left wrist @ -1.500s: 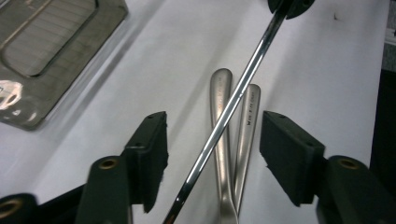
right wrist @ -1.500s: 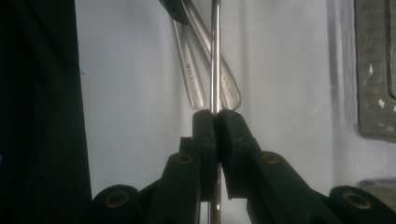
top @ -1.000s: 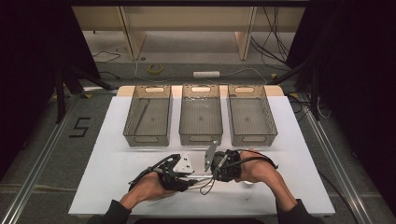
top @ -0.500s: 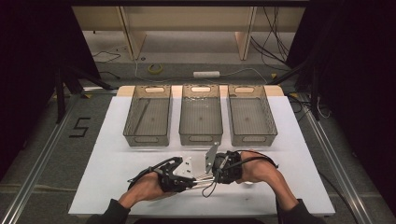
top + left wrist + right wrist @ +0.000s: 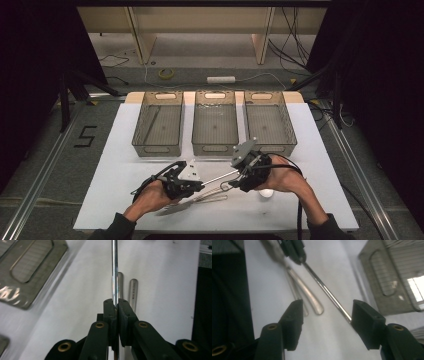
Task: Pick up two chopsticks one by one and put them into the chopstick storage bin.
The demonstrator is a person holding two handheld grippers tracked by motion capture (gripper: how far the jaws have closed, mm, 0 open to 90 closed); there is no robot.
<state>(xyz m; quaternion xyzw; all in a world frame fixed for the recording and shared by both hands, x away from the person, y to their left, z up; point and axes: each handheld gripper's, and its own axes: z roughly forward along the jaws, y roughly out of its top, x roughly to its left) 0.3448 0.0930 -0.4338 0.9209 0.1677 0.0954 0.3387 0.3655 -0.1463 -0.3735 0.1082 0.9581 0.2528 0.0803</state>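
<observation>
**Left gripper clamps a steel rod; right gripper open at its far end**

Left gripper [image 5: 200, 184]: jaws pressed together on a thin polished steel rod [image 5: 219, 177]. In the left gripper view the rod [image 5: 114, 272] runs straight up out of the closed jaws, gripped at one end, the rest of it free above the white tabletop [image 5: 125, 150].

Right gripper [image 5: 234, 176]: jaws spread wide. In the right gripper view the rod [image 5: 327, 293] crosses diagonally from the left gripper [image 5: 294, 251] at the top toward the right-hand jaw. Its near end sits at the inner face of that jaw; whether it touches, I cannot tell. The other jaw stands well apart from it.

From the high view, the rod bridges the gap between the two grippers, rising slightly from left gripper to right, at the front middle of the table.

Below the rod, on the table: two flat metal utensil handles [image 5: 307, 298] side by side with rounded ends, also seen in the left gripper view [image 5: 133, 293] just beside the rod. In the high view they lie near the front edge [image 5: 200, 200], with a broader flat end toward the left hand [image 5: 150, 197].

Behind: three clear trays in a row, left tray [image 5: 158, 148], middle tray [image 5: 215, 148], right tray [image 5: 288, 135]. The right gripper is just in front of the gap between middle and right trays. A small white object [image 5: 266, 193] lies beside the right hand [image 5: 282, 177].
</observation>
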